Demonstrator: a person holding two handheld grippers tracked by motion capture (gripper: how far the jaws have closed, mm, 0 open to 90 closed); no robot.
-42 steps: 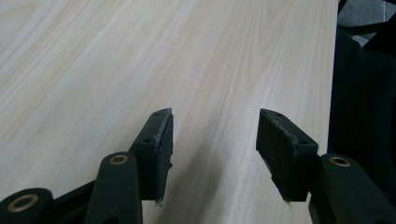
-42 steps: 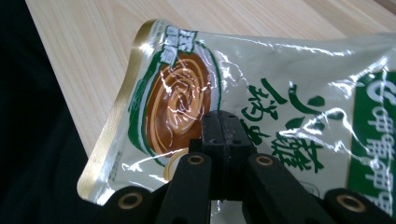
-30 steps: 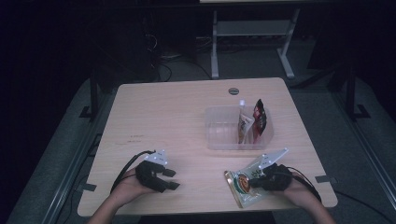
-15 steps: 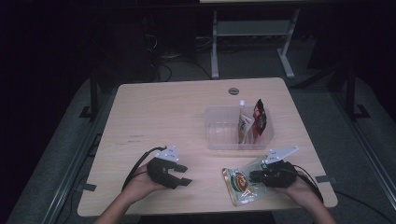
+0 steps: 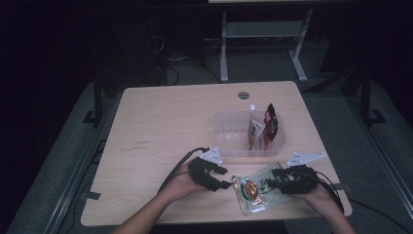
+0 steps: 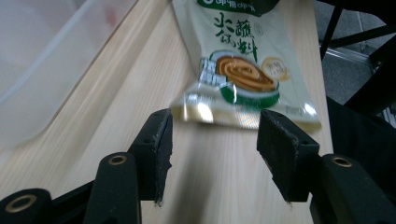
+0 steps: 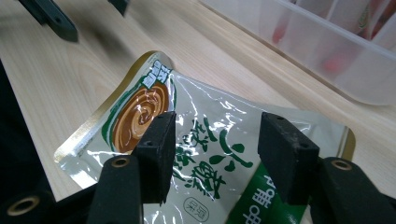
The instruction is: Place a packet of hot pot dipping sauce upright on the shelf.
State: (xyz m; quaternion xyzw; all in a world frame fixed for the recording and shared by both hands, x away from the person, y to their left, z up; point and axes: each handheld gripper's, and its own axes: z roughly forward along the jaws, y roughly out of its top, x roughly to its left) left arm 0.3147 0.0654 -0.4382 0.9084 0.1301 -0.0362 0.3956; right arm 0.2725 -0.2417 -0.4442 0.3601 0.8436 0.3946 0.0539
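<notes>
sauce pouch (image 5: 257, 191) is lying flat on the worktop (image 5: 160, 122), at 6 o'clock of the clear bin (image 5: 229, 141). right claw (image 5: 271, 181) is sitting over its 3 o'clock end, jaws just opening, not pinching it. left claw (image 5: 223, 176) is spread, empty, at the pouch's 9 o'clock edge.

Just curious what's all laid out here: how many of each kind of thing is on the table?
Clear plastic bin: 1
Packets standing in the bin: 2
Green sauce packet lying flat: 1
Hand-held grippers: 2, left, right
Total: 6
</notes>
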